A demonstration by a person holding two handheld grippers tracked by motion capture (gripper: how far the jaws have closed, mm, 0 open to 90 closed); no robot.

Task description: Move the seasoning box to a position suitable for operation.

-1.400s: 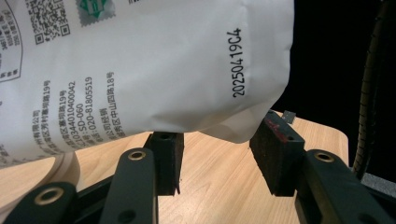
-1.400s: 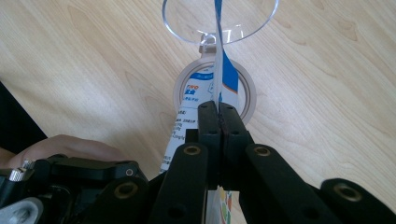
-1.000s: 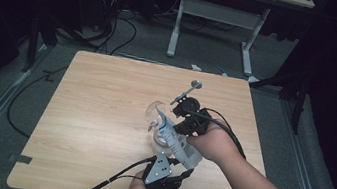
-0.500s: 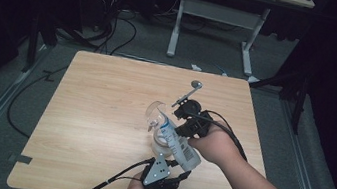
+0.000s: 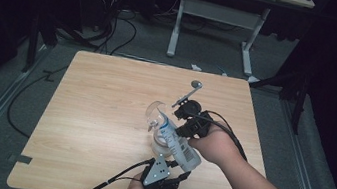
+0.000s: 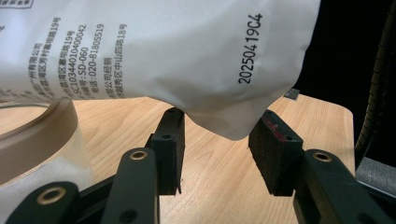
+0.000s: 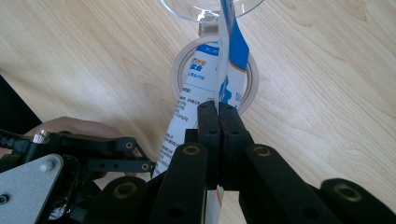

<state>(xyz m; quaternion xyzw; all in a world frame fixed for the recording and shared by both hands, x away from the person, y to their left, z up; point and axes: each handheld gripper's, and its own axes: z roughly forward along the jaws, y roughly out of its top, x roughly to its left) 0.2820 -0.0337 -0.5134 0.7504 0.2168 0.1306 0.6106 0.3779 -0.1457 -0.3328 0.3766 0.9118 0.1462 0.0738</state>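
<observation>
A white and blue printed bag (image 5: 178, 146) hangs tilted over a tape roll (image 5: 157, 148) on the wooden table (image 5: 104, 105). My right gripper (image 5: 174, 135) is shut on the bag's thin edge (image 7: 219, 88), jaws pressed together at the gripper tip (image 7: 218, 108). A clear glass bowl (image 5: 155, 114) stands just beyond the roll (image 7: 187, 60). My left gripper (image 5: 167, 159) reaches in from the near edge. In the left gripper view its jaws (image 6: 222, 144) stand apart, and the bag's lower corner (image 6: 229, 126) dips between the tips without being pinched. The tape roll (image 6: 32, 135) lies to their left.
A metal spoon (image 5: 188, 93) lies slanted on the table behind the right gripper. Black cables (image 5: 107, 184) trail off the near edge. A desk frame (image 5: 213, 15) and loose cables sit on the floor beyond the table. In the right gripper view the left gripper's body (image 7: 93, 154) shows at lower left.
</observation>
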